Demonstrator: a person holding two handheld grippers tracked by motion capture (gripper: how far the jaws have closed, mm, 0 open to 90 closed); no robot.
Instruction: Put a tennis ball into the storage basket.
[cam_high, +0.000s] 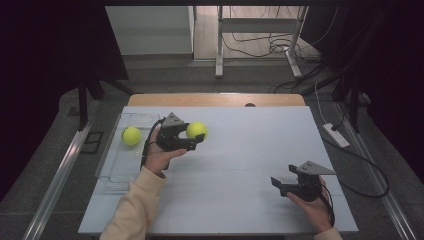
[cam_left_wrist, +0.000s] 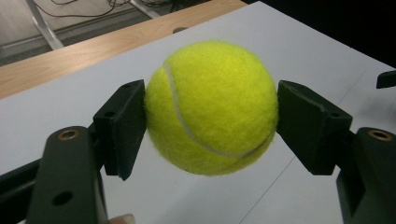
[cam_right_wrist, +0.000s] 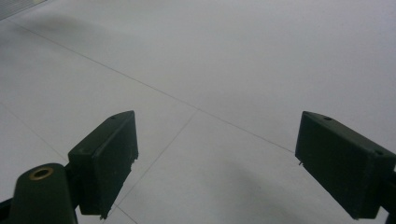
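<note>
So the left gripper (cam_high: 192, 137) had a yellow tennis ball (cam_high: 197, 130) pinched between its two black jaws, one pad pressed on each side, and you could see that really well in the left gripper view, where the ball (cam_left_wrist: 212, 107) sat squeezed right in the middle with its white seam curving across the front. From the high view it was up over the left-middle part of the grey table (cam_high: 250, 150), and in the left gripper view the ball looked lifted a bit clear of the surface, though I couldn't swear to how high. A second tennis ball (cam_high: 131, 135) was lying in a clear plastic tray (cam_high: 112, 172) at the table's left edge, near the held one but not touching it. The right gripper (cam_high: 280, 184) was way over at the near right side of the table, well apart from both balls, held in the person's right hand (cam_high: 312, 205). Its jaws were spread wide with nothing between them, just bare tabletop (cam_right_wrist: 233, 70) underneath in the right gripper view.
</note>
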